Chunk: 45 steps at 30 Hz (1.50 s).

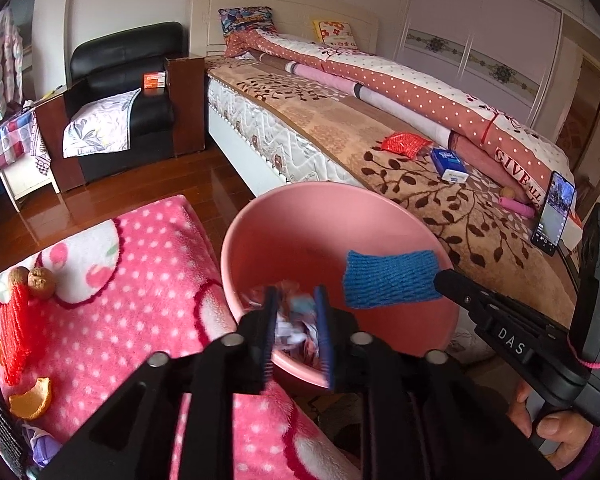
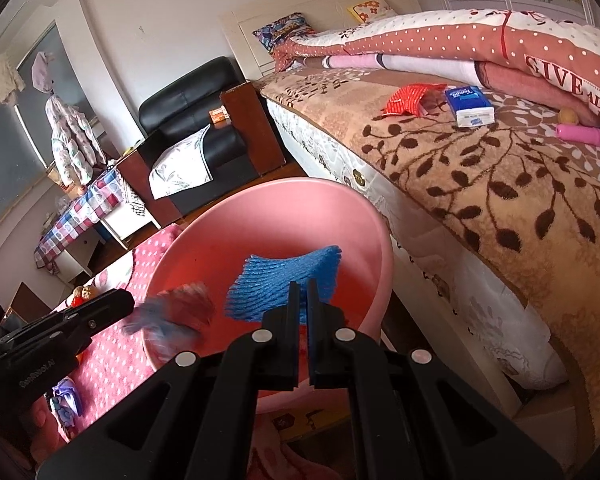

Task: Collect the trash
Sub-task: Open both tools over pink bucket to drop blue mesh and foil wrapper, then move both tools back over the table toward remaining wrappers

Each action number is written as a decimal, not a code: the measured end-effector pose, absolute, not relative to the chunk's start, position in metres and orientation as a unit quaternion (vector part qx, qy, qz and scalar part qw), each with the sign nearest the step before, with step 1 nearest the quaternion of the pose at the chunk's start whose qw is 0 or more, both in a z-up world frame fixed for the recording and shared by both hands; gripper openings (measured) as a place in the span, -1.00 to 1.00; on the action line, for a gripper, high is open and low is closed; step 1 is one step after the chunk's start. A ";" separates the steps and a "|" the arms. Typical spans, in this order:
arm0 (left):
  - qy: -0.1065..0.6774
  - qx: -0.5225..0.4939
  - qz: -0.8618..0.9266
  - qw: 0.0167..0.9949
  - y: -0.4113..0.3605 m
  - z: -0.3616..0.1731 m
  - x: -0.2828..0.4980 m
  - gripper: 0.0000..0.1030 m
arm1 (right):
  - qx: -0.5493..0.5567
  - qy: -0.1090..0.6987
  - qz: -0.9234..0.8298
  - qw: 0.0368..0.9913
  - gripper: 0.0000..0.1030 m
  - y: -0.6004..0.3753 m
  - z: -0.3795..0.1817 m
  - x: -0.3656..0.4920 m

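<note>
The left gripper (image 1: 296,336) hangs over the near rim of the pink bin (image 1: 380,208) with its jaws parted and nothing between them; crumpled wrappers (image 1: 296,320) lie blurred in the bin bottom beyond, so I judge it has nothing left to hold. The right gripper (image 2: 304,304) is pinched closed on the edge of a blue foam net (image 2: 284,284), held over the bin's mouth, presumably so it falls inside when let go. Left of the bin, on the pink dotted blanket (image 1: 140,320), a red foam net (image 1: 16,332), two walnuts (image 1: 34,280) and orange peel (image 1: 32,400) wait uncollected. Farther off on the bed (image 1: 380,136) lie a red wrapper (image 1: 406,145) and a blue tissue pack (image 1: 449,165), well apart from the bin
</note>
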<state>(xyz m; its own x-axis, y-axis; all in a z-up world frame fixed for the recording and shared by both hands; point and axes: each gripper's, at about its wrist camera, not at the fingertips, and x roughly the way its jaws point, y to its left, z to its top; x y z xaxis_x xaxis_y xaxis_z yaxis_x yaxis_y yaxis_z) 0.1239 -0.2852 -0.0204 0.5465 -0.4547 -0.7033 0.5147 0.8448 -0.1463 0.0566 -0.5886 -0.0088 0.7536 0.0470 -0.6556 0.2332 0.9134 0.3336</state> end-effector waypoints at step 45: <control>0.360 0.006 -0.224 0.906 -0.171 0.015 0.058 -0.13 | 0.172 0.347 0.071 0.919 -0.38 -0.492 0.028 0.007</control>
<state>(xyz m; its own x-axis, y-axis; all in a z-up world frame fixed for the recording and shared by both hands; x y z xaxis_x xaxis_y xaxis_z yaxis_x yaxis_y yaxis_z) 0.0575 -0.1709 0.0149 0.6407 -0.4011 -0.6547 0.4102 0.8996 -0.1498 0.0074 -0.4924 0.0285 0.7497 0.2495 -0.6130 -0.0111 0.9308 0.3653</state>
